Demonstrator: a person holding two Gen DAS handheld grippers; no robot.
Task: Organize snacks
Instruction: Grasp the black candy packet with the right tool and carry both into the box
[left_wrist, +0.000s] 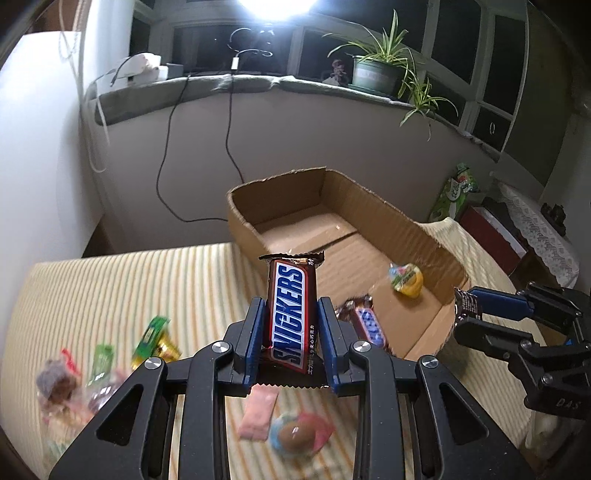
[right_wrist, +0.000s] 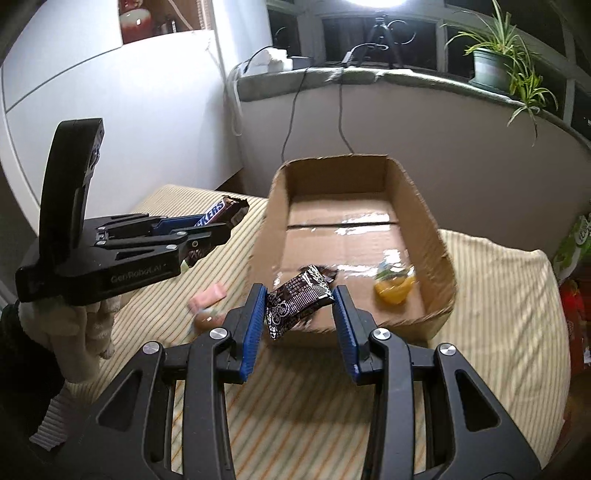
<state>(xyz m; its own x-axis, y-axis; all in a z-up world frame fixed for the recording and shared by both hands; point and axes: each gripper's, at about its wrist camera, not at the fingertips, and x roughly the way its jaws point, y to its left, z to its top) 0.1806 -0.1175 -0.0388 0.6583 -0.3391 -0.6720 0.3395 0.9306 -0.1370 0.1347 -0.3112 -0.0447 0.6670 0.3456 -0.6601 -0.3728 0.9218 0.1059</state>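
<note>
A Snickers bar (left_wrist: 293, 314) is pinched upright by the left gripper (left_wrist: 291, 339) before the cardboard box (left_wrist: 406, 225). A dark wrapper (right_wrist: 299, 301) sits between the spread fingers of the right gripper (right_wrist: 300, 325), over the box's near edge. A yellow jelly cup (right_wrist: 393, 290) is seen inside.

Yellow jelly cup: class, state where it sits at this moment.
The yellow jelly cup lies inside the cardboard box, near its front right corner, right of the dark wrapped bar in the right wrist view.

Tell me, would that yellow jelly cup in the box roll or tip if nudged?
Probably it would tip or roll: the jelly cup looks rounded and already lies tilted on the cardboard box floor. It is small, so likely light. The glossy tape under it may let it slide easily.
</note>
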